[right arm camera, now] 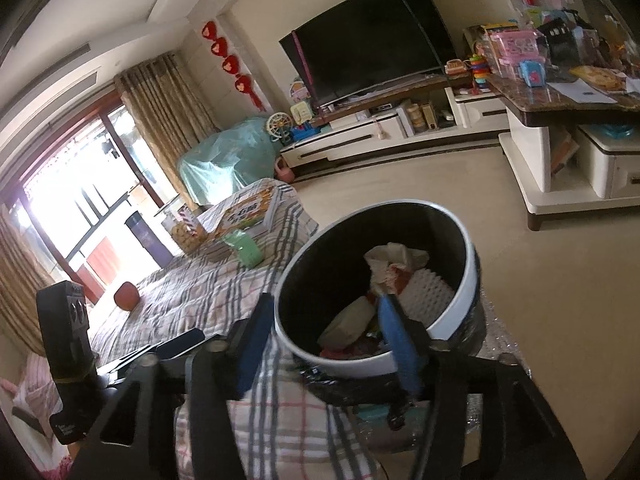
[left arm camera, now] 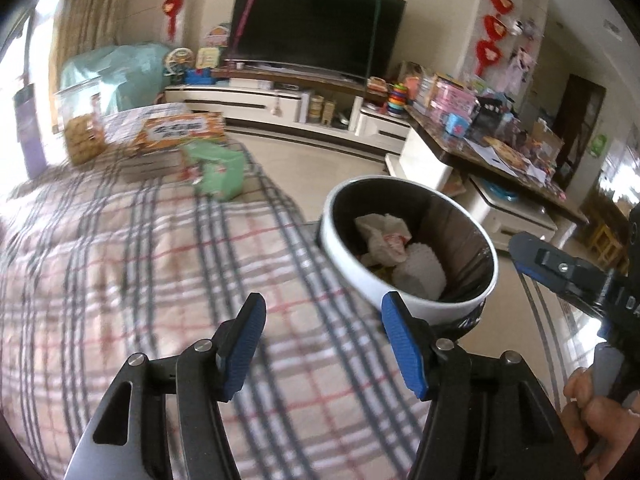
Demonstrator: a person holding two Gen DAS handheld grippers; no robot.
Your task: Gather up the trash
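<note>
A round trash bin with a white rim (left arm camera: 352,272) (right arm camera: 464,304) stands on the floor by the edge of a plaid-covered table (left arm camera: 140,280) (right arm camera: 200,288). Inside lie crumpled paper (left arm camera: 382,236) (right arm camera: 394,264) and white foam netting (left arm camera: 420,272) (right arm camera: 424,292). My left gripper (left arm camera: 320,340) is open and empty above the table edge, just left of the bin. My right gripper (right arm camera: 324,336) is open and empty, its right finger over the bin's mouth and its left finger outside the rim; it also shows in the left wrist view (left arm camera: 560,268).
On the table's far end lie a green packet (left arm camera: 220,172) (right arm camera: 244,252), an orange box (left arm camera: 180,132) (right arm camera: 248,212) and a snack jar (left arm camera: 82,128) (right arm camera: 186,232). A red object (right arm camera: 126,295) lies on the cloth. A TV stand (left arm camera: 280,100) and a cluttered side table (left arm camera: 500,152) stand beyond.
</note>
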